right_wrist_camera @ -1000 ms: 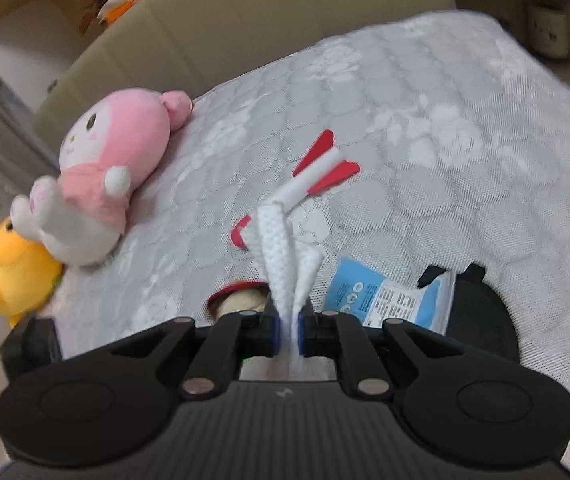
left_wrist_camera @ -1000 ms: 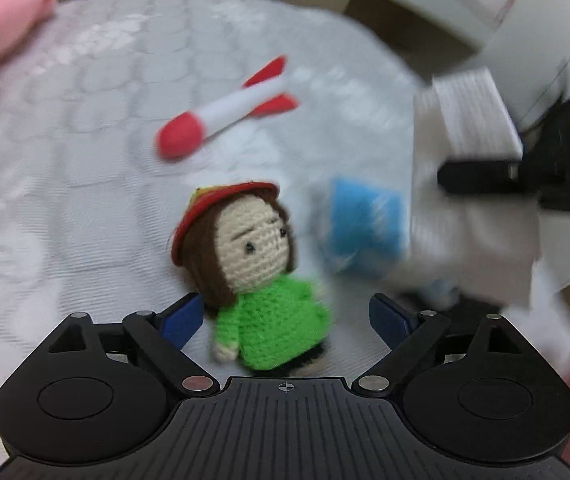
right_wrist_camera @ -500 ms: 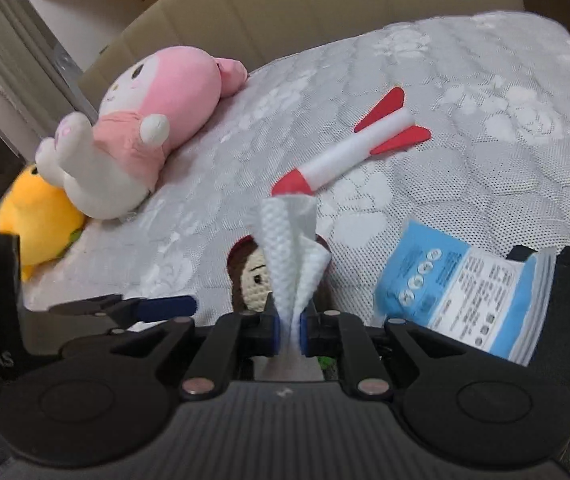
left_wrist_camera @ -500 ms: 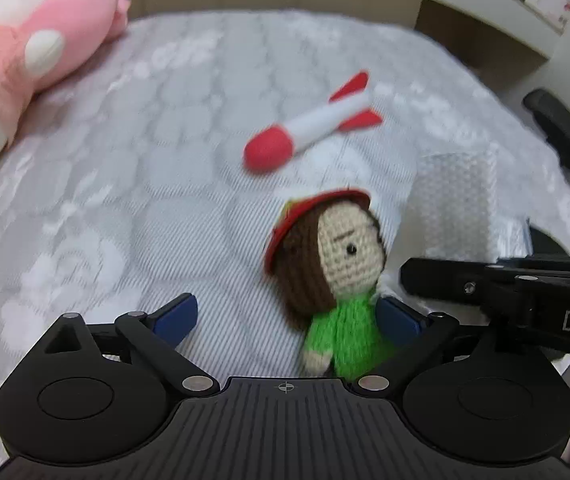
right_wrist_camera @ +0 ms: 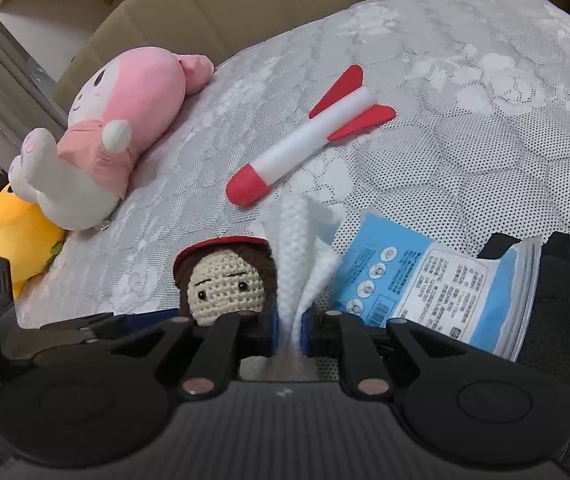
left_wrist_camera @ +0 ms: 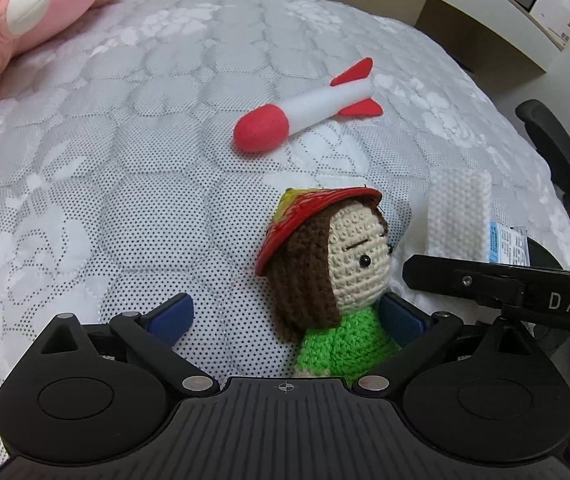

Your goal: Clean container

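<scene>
A crocheted doll (left_wrist_camera: 337, 264) with a red hat and green dress lies on the quilted white bed; it also shows in the right wrist view (right_wrist_camera: 225, 280). My left gripper (left_wrist_camera: 285, 314) is open with its blue pads either side of the doll's body, the right pad close against the green dress. My right gripper (right_wrist_camera: 288, 330) is shut on a white wet wipe (right_wrist_camera: 301, 252), which stands up from the jaws just right of the doll's head. The wipe also shows in the left wrist view (left_wrist_camera: 459, 212). A blue wipe packet (right_wrist_camera: 429, 284) lies to the right.
A red-and-white foam rocket (left_wrist_camera: 305, 110) lies beyond the doll. A pink plush (right_wrist_camera: 125, 112) and a yellow plush (right_wrist_camera: 17, 236) lie at the left of the bed. A black chair (left_wrist_camera: 553, 148) and a desk stand off the bed's right edge.
My left gripper has moved in so its pads now flank the doll's body. My right gripper has moved with the wipe close beside the doll's head.
</scene>
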Available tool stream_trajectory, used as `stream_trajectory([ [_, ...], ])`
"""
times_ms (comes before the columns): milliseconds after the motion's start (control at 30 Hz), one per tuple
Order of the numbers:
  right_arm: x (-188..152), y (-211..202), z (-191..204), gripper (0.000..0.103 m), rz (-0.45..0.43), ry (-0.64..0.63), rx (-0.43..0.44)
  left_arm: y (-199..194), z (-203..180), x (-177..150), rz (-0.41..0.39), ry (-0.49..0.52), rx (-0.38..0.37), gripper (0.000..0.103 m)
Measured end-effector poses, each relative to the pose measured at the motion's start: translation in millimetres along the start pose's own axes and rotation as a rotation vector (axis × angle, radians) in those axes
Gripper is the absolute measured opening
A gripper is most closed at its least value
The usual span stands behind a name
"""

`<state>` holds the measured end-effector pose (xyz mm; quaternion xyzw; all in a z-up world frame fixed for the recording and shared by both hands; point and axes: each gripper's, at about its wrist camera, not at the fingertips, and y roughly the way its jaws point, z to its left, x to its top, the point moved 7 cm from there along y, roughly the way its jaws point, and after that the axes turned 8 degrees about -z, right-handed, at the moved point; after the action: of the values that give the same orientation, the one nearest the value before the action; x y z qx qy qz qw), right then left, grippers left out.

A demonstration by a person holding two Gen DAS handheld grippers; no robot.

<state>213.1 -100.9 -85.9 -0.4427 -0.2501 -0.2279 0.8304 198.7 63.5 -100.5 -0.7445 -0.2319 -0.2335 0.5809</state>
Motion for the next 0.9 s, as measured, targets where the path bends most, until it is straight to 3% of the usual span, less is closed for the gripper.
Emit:
stream_trajectory([
  [400, -0.8, 0.3, 5.9, 0.015, -0.004, -0.019, -0.003, -1.5, -2.5, -0.5, -0.005, 0.010, -0.010, 0.102],
  [500, -4.7, 2.6, 0.1, 0.014, 0.011, -0.024, -0.024, -6.2, -19.0, -4.7, -0.004, 0.075, -0.085, 0.102],
  [567, -9.6, 1.2, -11.4, 0.012, 0.028, -0.015, -0.053, -13.5, -30.4, -7.0, -0.012, 0.134, -0.094, 0.102],
  [667, -12.9, -10.8, -31.6, 0.011, 0.018, 0.017, -0.095, -29.9, -32.4, -5.8, -0.039, 0.235, 0.025, 0.102],
  [767, -7.7, -26.9, -45.8, 0.012, -0.031, 0.060, -0.125, -46.8, -23.4, -4.4, -0.067, 0.233, 0.118, 0.102],
  [900, 0.0, -44.9, -55.0, 0.012, -0.085, 0.161, -0.079, -53.5, -40.3, -6.2, -0.093, 0.180, -0.029, 0.102],
])
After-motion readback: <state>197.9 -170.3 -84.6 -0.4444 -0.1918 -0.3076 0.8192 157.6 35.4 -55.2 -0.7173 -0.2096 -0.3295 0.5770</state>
